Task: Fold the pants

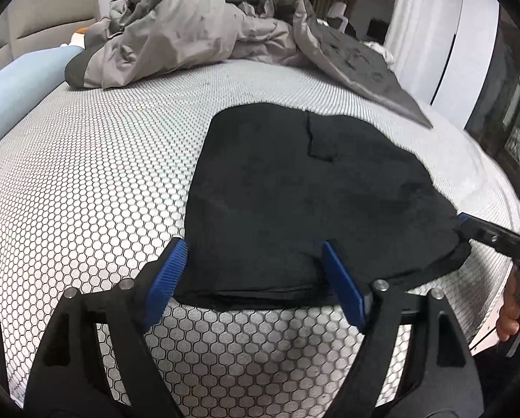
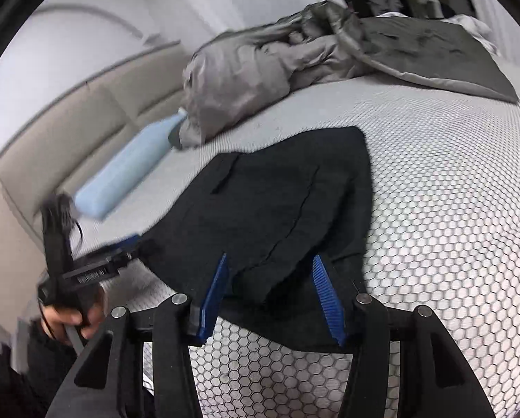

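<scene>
Black pants (image 1: 305,195) lie folded into a compact stack on the honeycomb-patterned bed; they also show in the right wrist view (image 2: 277,205). My left gripper (image 1: 254,249) is open, its blue pads on either side of the near edge of the stack. My right gripper (image 2: 268,261) is open, its pads straddling the near corner of the stack. The right gripper also shows in the left wrist view (image 1: 469,224) at the stack's right corner. The left gripper shows in the right wrist view (image 2: 127,247) at the stack's left corner.
A crumpled grey duvet (image 1: 197,31) lies at the far side of the bed, also in the right wrist view (image 2: 260,66). A light blue bolster (image 2: 127,167) lies by the beige headboard (image 2: 58,132). The mattress edge (image 1: 503,230) is at the right.
</scene>
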